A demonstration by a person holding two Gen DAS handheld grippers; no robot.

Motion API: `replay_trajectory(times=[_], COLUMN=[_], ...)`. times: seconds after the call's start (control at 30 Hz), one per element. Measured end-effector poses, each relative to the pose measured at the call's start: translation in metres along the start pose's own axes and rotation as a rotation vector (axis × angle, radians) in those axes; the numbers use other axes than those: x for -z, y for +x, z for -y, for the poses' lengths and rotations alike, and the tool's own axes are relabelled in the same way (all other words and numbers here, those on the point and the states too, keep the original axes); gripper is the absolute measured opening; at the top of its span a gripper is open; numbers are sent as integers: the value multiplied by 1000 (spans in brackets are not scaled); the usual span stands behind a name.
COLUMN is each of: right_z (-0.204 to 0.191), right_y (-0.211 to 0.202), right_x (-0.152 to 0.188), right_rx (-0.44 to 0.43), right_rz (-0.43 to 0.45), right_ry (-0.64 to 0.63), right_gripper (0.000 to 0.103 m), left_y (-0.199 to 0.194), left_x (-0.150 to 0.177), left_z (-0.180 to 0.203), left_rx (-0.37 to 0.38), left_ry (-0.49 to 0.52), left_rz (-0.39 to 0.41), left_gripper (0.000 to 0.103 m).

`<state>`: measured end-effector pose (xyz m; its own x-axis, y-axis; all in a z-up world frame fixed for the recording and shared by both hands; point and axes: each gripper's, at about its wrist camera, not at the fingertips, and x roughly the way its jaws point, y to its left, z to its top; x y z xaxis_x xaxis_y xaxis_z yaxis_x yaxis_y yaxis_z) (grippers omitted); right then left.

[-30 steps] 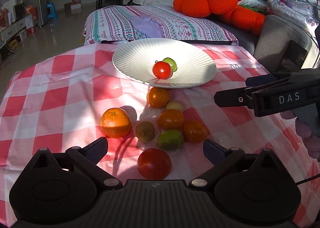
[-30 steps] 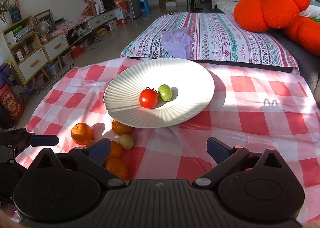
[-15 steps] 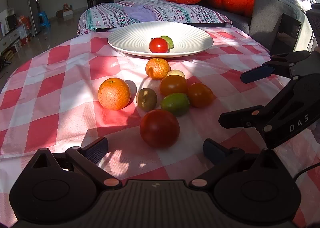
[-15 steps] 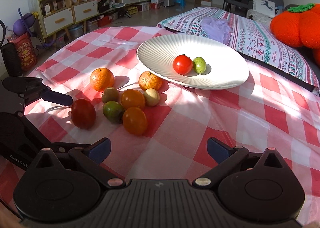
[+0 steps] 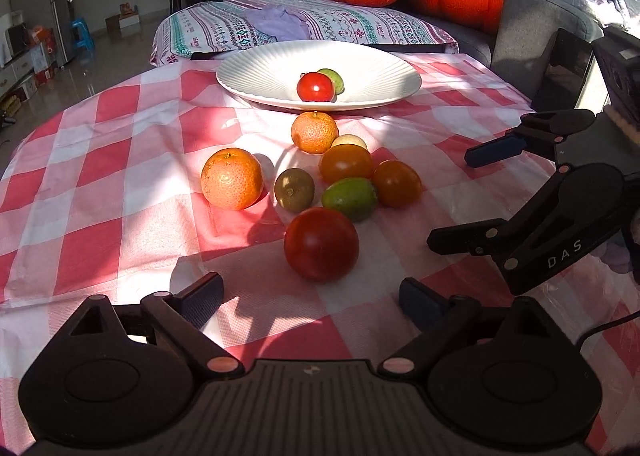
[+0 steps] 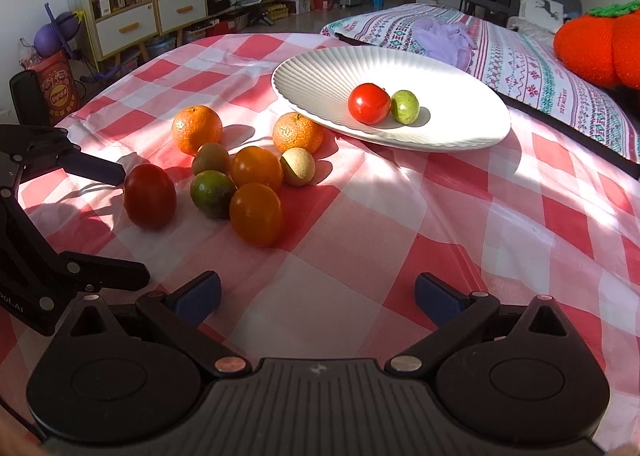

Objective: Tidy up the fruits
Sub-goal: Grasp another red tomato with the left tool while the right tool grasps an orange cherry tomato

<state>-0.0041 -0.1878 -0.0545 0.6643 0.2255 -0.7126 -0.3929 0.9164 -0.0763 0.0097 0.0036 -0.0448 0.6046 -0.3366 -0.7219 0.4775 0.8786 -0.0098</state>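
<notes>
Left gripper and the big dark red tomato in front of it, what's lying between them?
Nothing: in the left wrist view only bare checked tablecloth separates the left gripper, jaws closing and empty, from the dark red tomato.

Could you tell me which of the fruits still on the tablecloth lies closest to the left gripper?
The large dark red tomato, alone at the near edge of the cluster, directly ahead of the left gripper, whose jaws are closing with nothing between them.

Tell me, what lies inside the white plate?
Inside the white plate lie a red tomato and a small green fruit, touching. The spots beneath them are covered.
</notes>
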Motion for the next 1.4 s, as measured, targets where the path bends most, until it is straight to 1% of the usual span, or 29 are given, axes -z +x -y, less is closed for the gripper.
replay_trajectory(times=[0.03, 0.1, 0.13, 0.2, 0.27, 0.3, 0.37, 0.4, 0.47, 0.57, 0.6, 0.67, 0.9, 1.1, 1.2, 1.27, 1.4], right_z=[-2, -5, -7, -9, -14, -17, -22, -24, -27, -29, -30, -30, -27, -28, -29, -28, -26], right_y=[0, -1, -1, -2, -2, -2, -2, -1, 0, 2, 2, 1, 3, 3, 3, 5, 2], right_x=[-2, -4, -5, -6, -9, -9, -11, -12, -15, -20, -20, -21, -23, -25, -28, -29, -31], right_rx=[8, 9, 3, -26, -49, -52, -59, -62, -68, -57, -57, -54, -55, -60, -66, -72, -83], right_rz=[0, 6, 10, 16, 25, 28, 38, 40, 45, 45, 48, 53, 48, 51, 48, 41, 38], right_ry=[-21, -50, -55, -53, -65, -76, -107, -114, -119, -120, -123, -126, -79, -68, -67, -57, -45], right_gripper=[103, 103, 100, 86, 80, 79, 73, 72, 65, 61, 60, 53, 47, 41, 34, 28, 27], left_y=[-1, -3, -3, -4, -3, -3, -1, 0, 1, 2, 2, 2, 2, 2, 2, 2, -1], left_x=[0, -1, -2, -4, -5, -6, -8, -9, -9, -9, -9, -11, -11, -13, -13, -15, -17], left_z=[-1, -3, -4, -6, -8, -8, -8, -8, -8, -8, -7, -6, -6, -9, -9, -9, -9], left_rx=[9, 28, 38, 55, 66, 69, 71, 72, 67, 52, 48, 43, 49, 60, 63, 69, 78], left_ry=[-3, -16, -27, -53, -76, -84, -92, -91, -88, -93, -98, -107, -111, -135, -140, -141, -146], left_rz=[6, 14, 18, 26, 36, 41, 41, 40, 40, 39, 38, 36, 36, 28, 23, 18, 23], left_gripper=[83, 72, 70, 61, 55, 52, 47, 45, 42, 37, 37, 36, 36, 36, 36, 36, 36])
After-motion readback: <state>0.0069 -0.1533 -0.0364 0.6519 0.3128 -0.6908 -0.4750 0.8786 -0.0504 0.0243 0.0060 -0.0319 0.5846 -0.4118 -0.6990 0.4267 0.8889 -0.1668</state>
